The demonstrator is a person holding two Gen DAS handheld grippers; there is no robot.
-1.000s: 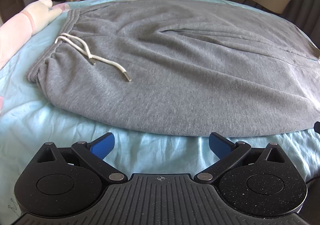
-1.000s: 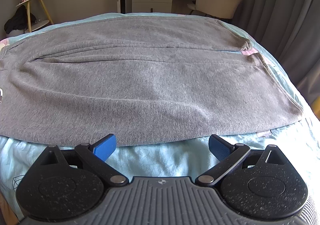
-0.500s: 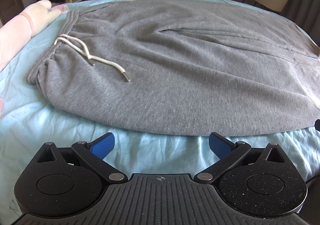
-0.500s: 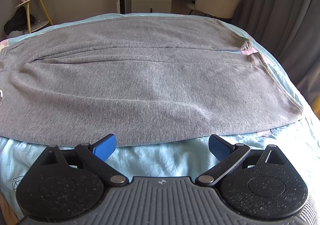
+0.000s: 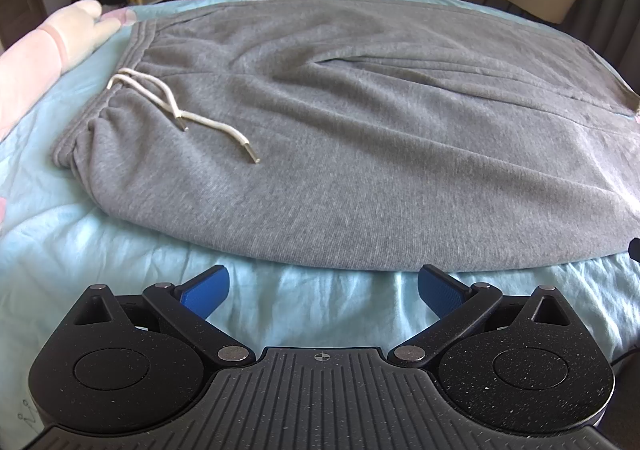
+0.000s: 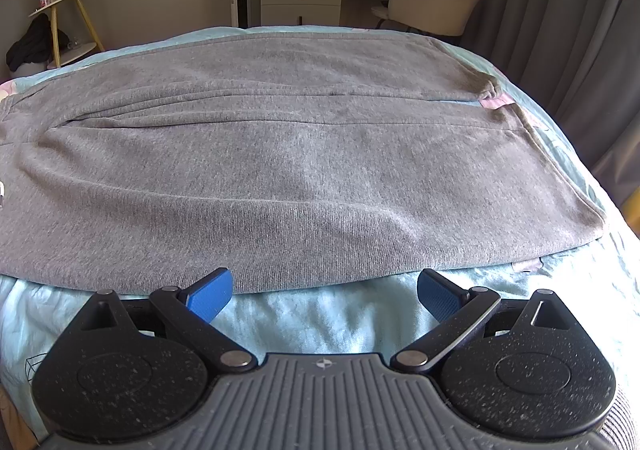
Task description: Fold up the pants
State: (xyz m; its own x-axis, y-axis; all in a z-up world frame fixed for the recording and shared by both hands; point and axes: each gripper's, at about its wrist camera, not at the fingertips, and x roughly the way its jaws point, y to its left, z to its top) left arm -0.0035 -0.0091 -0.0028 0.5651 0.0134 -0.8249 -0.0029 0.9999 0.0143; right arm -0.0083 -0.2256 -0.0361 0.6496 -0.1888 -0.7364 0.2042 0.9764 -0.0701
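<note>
Grey knit pants (image 5: 360,138) lie flat; left gripper (image 5: 323,286), right gripper (image 6: 325,290) spread wide, empty.

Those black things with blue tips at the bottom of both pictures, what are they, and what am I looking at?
They are hand-held grippers, one in each of a person's hands, each carrying a wide-angle camera that looks out along its two fingers. One picture comes from the left gripper, the other from the right gripper. Both are open and hold nothing. Ahead of them, grey pants lie spread flat on a light blue bedsheet. The left view shows the waistband with its white drawstring; the right view shows the leg ends.
</note>
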